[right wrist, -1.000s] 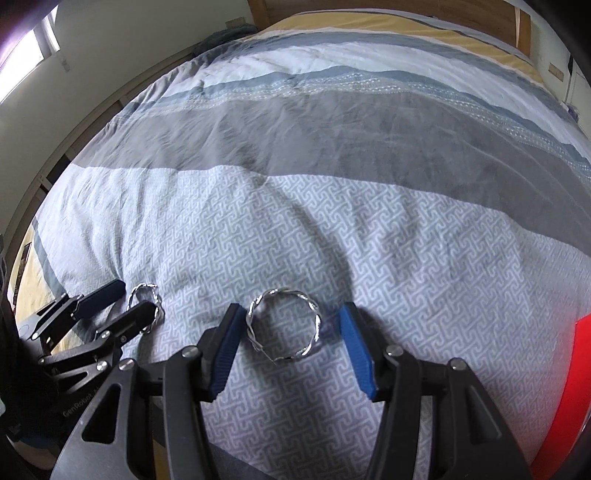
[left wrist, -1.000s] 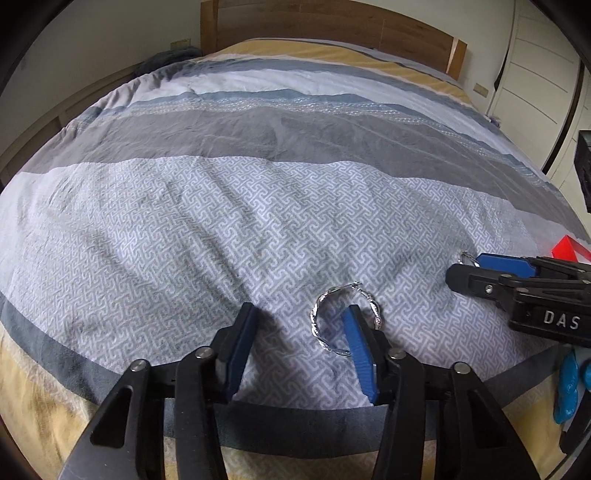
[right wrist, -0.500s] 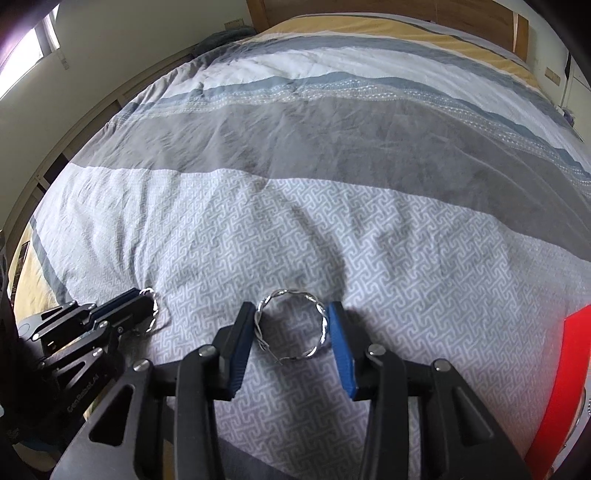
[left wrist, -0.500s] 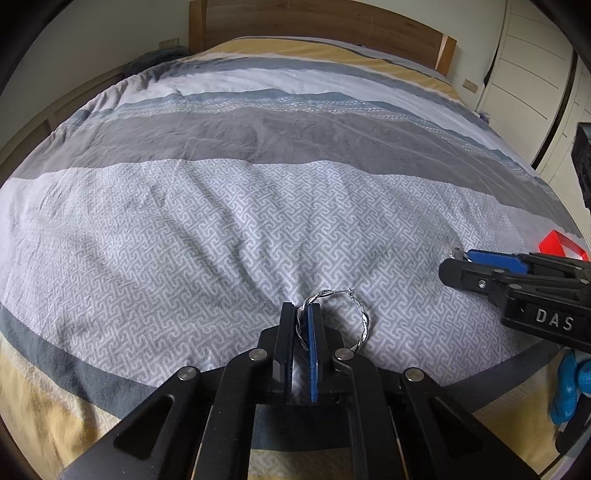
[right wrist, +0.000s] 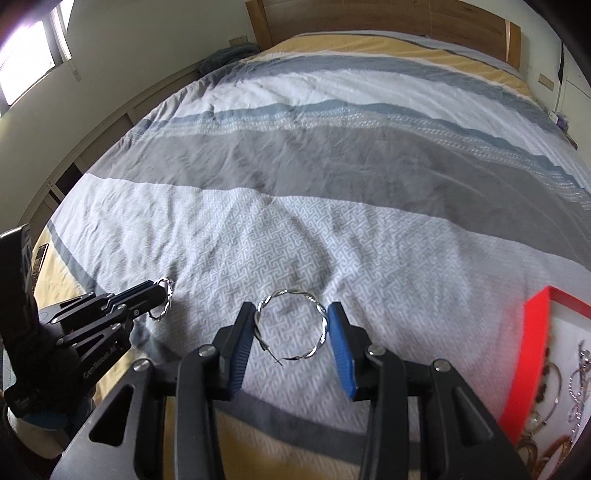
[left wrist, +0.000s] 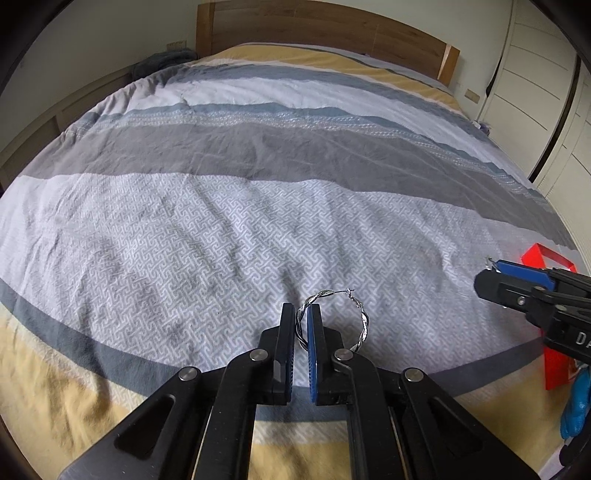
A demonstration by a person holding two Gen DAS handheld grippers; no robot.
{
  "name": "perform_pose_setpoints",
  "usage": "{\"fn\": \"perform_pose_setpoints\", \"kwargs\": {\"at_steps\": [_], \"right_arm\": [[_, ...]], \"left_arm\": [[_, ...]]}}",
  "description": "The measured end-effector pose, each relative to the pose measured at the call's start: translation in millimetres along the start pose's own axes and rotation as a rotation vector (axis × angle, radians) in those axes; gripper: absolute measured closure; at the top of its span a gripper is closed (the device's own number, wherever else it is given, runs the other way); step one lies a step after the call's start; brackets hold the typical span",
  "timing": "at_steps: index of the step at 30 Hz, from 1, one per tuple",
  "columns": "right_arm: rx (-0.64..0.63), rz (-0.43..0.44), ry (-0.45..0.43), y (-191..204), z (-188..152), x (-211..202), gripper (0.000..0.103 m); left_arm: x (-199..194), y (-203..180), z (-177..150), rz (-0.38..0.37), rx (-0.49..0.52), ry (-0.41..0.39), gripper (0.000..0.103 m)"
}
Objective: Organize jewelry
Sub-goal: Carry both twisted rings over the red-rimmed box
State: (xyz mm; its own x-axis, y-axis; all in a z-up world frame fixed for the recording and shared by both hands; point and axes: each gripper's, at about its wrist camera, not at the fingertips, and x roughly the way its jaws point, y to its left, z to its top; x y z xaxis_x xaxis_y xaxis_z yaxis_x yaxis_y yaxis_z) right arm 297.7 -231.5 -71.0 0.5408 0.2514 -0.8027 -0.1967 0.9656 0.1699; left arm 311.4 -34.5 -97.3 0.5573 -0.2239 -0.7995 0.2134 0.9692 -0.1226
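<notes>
Two twisted silver hoop earrings are in play. In the left wrist view my left gripper (left wrist: pixel 302 314) is shut on the left side of one hoop (left wrist: pixel 360 325), held just above the striped bedspread (left wrist: pixel 221 229). In the right wrist view my right gripper (right wrist: pixel 291 321) has closed onto the second hoop (right wrist: pixel 319 325); both pads touch its sides and it appears lifted off the cover. The left gripper with its hoop (right wrist: pixel 164 299) shows at the left there.
A red-walled jewelry tray (right wrist: pixel 524 362) with a white lining holds several bracelets and hoops at the bed's near right corner; it also shows in the left wrist view (left wrist: pixel 546 258). A wooden headboard (left wrist: pixel 332 22) is at the far end. White wardrobe doors (left wrist: pixel 546 92) stand at right.
My left gripper closed on its hoop and lifted it slightly. My right gripper narrowed around the second hoop until both pads touch it, and rose a little.
</notes>
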Motion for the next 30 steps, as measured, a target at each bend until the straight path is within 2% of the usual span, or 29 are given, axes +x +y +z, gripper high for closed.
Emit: {"fn": "perform_pose_setpoints", "kwargs": {"at_steps": [17,24,30], "right_arm": [[0.058,-0.078,-0.108,-29.3,-29.0,-111.8,0.065],[0.095,-0.123,-0.137,-60.6,-51.0,-151.7,0.065],[0.151,-0.176,-0.151,-104.4,-75.4,-178.7,0.065]], "left_arm": [[-72.2,-35.1,0.3,-0.030,0.039,-0.081,0.097],[-90.1,-73.9,1.3,-0.070,0.077,-0.099,0.097],[-91.0,-122.0,-0.3,-0.125,0.125,-0.090,0.097]]}}
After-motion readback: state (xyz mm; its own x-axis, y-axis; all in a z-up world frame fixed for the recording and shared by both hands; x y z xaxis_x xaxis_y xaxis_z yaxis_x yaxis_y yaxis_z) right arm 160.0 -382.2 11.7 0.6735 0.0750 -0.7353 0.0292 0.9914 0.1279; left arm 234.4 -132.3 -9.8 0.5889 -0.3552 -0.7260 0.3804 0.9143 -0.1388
